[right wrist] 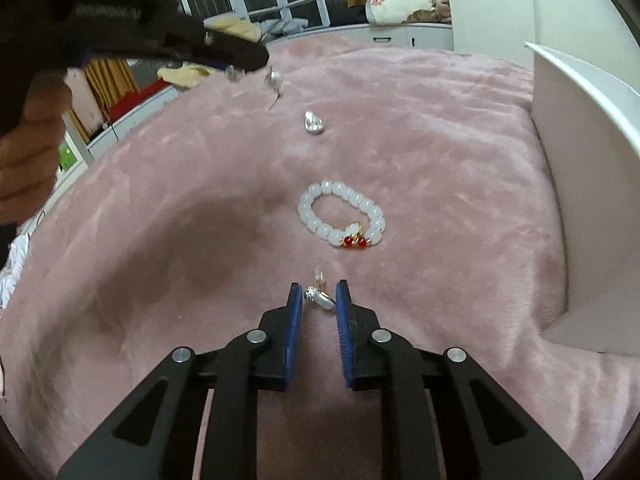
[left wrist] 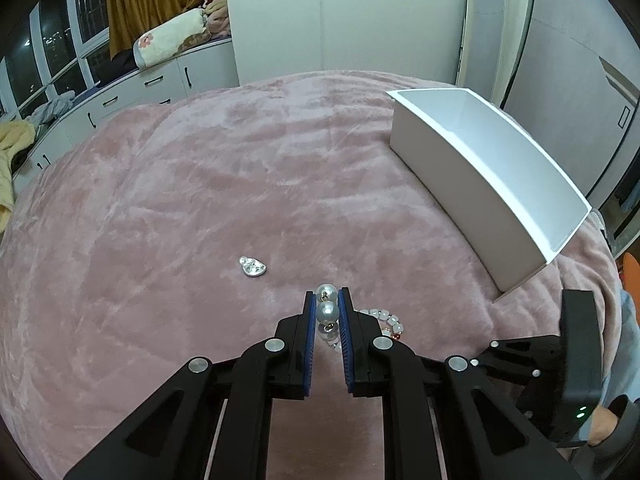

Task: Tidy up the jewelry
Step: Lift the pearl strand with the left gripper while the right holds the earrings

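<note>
My left gripper (left wrist: 326,302) is shut on a pearl drop earring (left wrist: 327,311) and holds it above the pink blanket; it also shows in the right wrist view (right wrist: 256,66) with the earring (right wrist: 275,80) hanging from it. My right gripper (right wrist: 319,298) is shut on a silver earring (right wrist: 320,299) just above the blanket. A white bead bracelet (right wrist: 340,216) with red beads lies ahead of it, partly visible in the left wrist view (left wrist: 386,318). A silver heart pendant (left wrist: 253,267) lies on the blanket, also in the right wrist view (right wrist: 314,123). The white box (left wrist: 480,176) stands open on the right.
The pink blanket (left wrist: 200,200) covers the bed. The white box's wall (right wrist: 580,200) is close on my right gripper's right. White drawers (left wrist: 120,100) and a window lie beyond the bed's far left edge. A white wardrobe (left wrist: 340,16) stands behind.
</note>
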### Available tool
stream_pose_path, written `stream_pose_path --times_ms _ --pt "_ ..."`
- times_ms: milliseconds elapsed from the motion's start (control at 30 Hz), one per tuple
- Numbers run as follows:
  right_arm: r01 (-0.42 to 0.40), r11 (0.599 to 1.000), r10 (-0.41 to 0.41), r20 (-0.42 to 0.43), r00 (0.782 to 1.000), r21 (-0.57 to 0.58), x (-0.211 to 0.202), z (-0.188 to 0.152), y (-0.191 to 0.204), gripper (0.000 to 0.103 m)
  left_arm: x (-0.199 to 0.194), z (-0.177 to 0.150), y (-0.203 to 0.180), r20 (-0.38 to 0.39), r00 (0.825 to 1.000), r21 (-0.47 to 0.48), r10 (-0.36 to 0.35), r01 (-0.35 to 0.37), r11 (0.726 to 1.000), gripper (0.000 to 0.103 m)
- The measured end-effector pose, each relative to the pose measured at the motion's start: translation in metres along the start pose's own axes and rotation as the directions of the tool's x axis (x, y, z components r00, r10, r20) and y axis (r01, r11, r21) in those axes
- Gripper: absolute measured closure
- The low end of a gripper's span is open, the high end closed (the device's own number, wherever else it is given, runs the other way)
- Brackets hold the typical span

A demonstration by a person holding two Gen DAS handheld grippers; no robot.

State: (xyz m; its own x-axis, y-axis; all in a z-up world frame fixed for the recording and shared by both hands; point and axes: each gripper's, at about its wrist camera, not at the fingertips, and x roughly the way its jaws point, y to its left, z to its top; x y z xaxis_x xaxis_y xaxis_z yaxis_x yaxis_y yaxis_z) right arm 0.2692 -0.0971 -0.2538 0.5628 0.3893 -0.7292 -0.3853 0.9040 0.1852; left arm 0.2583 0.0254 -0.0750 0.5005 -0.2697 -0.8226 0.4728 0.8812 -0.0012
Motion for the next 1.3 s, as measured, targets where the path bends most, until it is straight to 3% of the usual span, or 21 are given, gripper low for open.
stream_pose_path --times_ms 267,300,333,367,400,433,533,567,600,667,733,900,1000,1233,1300 --pt "0.002 1.000 -0.003 0.052 0.999 0.029 -0.032 0.018 -0.011 0.081 -0.011 0.003 0.002 0.022 1.000 -0.011 0.000 0.000 1.000 0.086" --pt "-0.013 0.999 0.012 0.042 0.999 0.033 -0.031 0.019 -0.012 0.074 -0.013 0.003 0.004 0.024 1.000 -0.017 0.001 0.000 1.000 0.086" --pt "-0.023 0.999 0.022 0.038 0.999 0.027 -0.029 0.018 -0.011 0.052 -0.014 0.003 0.005 0.027 1.000 -0.021 0.001 -0.001 1.000 0.086" --pt "-0.012 1.000 0.011 0.033 0.999 0.011 -0.024 0.017 -0.009 0.039 -0.016 0.004 0.006 0.031 1.000 -0.027 -0.002 0.003 1.000 0.086" --pt "-0.002 1.000 0.002 0.023 1.000 0.001 -0.018 0.015 -0.006 0.020 -0.017 0.004 0.006 0.033 0.999 -0.029 -0.004 0.005 1.000 0.086" --pt "0.010 1.000 -0.009 0.007 1.000 -0.010 -0.009 0.014 -0.004 0.009 -0.018 0.003 0.006 0.033 0.999 -0.029 -0.003 0.004 1.000 0.086" --pt "0.047 0.997 -0.052 -0.072 0.996 -0.064 0.023 0.009 0.007 0.010 -0.019 0.001 0.006 0.028 1.000 -0.013 0.005 -0.004 1.000 0.085" --pt "0.091 0.992 -0.100 -0.099 0.990 -0.092 0.033 0.006 0.012 0.010 -0.019 0.000 0.006 0.028 1.000 -0.009 0.004 -0.004 1.000 0.085" --pt "0.112 0.987 -0.122 -0.091 0.988 -0.112 0.036 0.004 0.015 0.012 -0.019 -0.001 0.006 0.028 1.000 -0.005 0.000 0.000 1.000 0.085" --pt "0.141 0.983 -0.149 -0.064 0.987 -0.115 0.034 0.001 0.018 0.042 -0.016 -0.004 0.006 0.023 1.000 0.000 0.002 -0.002 1.000 0.081" --pt "0.115 0.990 -0.121 -0.070 0.990 -0.084 0.031 0.002 0.013 0.083 -0.004 -0.011 0.005 0.002 1.000 0.021 0.019 -0.019 1.000 0.072" --pt "0.055 0.998 -0.058 -0.071 0.996 -0.038 0.023 0.001 0.004 0.085 0.051 -0.052 -0.002 -0.121 0.990 0.094 0.073 -0.062 0.994 0.070" --pt "0.041 0.999 -0.042 -0.053 0.998 -0.022 0.015 -0.003 0.003 0.085 0.073 -0.069 -0.004 -0.147 0.984 0.123 0.099 -0.081 0.989 0.070" --pt "0.022 1.000 -0.021 -0.032 0.999 0.011 0.004 -0.011 -0.003 0.085 0.071 -0.062 0.010 -0.059 0.994 0.042 0.088 -0.085 0.995 0.067" --pt "0.017 1.000 -0.017 -0.032 0.999 0.020 0.005 -0.012 -0.004 0.085 0.069 -0.060 0.009 -0.031 0.992 0.065 0.121 -0.119 0.991 0.051"
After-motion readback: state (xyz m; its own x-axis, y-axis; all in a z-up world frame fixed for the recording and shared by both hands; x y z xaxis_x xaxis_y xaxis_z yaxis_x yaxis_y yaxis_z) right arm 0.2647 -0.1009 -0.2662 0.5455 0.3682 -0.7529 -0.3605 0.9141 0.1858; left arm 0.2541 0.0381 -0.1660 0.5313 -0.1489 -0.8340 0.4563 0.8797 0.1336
